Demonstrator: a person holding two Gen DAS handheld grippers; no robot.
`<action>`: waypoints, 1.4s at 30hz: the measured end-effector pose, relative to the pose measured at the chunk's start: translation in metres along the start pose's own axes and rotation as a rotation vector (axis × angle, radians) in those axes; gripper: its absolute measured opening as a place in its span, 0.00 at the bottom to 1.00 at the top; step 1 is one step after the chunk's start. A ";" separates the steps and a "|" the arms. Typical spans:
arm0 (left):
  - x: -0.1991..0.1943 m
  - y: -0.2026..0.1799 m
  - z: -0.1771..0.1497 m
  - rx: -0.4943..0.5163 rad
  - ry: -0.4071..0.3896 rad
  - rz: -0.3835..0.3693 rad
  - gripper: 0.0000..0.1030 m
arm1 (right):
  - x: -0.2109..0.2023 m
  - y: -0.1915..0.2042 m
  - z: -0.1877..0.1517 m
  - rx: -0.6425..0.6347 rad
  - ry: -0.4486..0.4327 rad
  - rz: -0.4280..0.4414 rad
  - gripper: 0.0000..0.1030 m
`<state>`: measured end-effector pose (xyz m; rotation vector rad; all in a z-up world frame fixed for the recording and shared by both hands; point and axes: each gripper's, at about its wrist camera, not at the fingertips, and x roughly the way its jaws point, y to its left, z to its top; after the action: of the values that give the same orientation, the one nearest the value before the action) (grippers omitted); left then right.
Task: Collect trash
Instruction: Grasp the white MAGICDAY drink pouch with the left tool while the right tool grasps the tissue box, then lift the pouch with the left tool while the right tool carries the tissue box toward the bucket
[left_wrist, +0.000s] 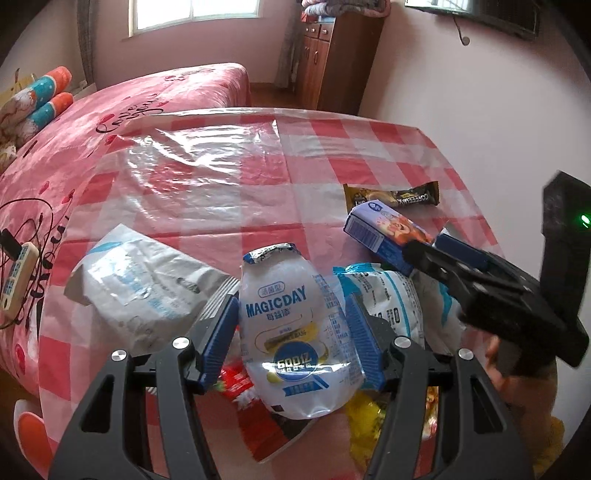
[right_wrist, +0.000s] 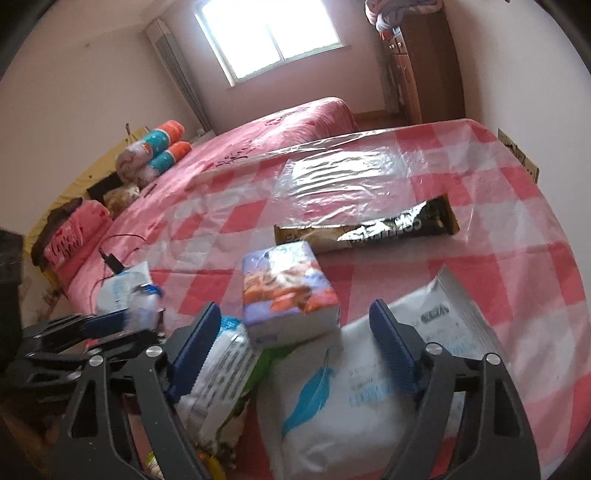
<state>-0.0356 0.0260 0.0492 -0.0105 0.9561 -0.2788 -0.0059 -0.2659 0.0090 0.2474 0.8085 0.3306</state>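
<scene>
A white MAGICDAY drink bottle (left_wrist: 295, 325) with a torn foil top stands between the blue pads of my left gripper (left_wrist: 291, 297), which is shut on it. To its right lies a small blue snack box (left_wrist: 384, 232), with my right gripper (left_wrist: 432, 254) at its near end. In the right wrist view the box (right_wrist: 288, 291) sits between the tips of my right gripper (right_wrist: 293, 306), whose pads stand apart from it, so it is open. A dark coffee-mix sachet (right_wrist: 369, 225) lies beyond. The left gripper (right_wrist: 110, 325) shows blurred at the left.
A checked red-and-white table (left_wrist: 258, 166) under clear plastic carries white bags (left_wrist: 140, 288) (right_wrist: 351, 387), a blue-and-white packet (left_wrist: 388, 302) and red and yellow wrappers near me. A pink bed (left_wrist: 110, 110) with a remote (left_wrist: 18, 273) adjoins the left; a wardrobe (left_wrist: 332, 62) stands behind.
</scene>
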 end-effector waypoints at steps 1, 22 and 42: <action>-0.002 0.002 -0.001 0.001 -0.004 -0.003 0.59 | 0.003 0.002 0.002 -0.008 0.004 -0.003 0.76; -0.028 0.023 -0.032 -0.046 -0.047 -0.112 0.59 | -0.013 0.011 -0.014 -0.050 -0.066 -0.029 0.53; -0.061 0.060 -0.081 -0.074 -0.072 -0.091 0.59 | -0.071 0.062 -0.043 -0.077 -0.154 -0.047 0.53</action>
<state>-0.1206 0.1075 0.0431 -0.1310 0.8953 -0.3252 -0.0960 -0.2325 0.0485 0.1790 0.6470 0.2939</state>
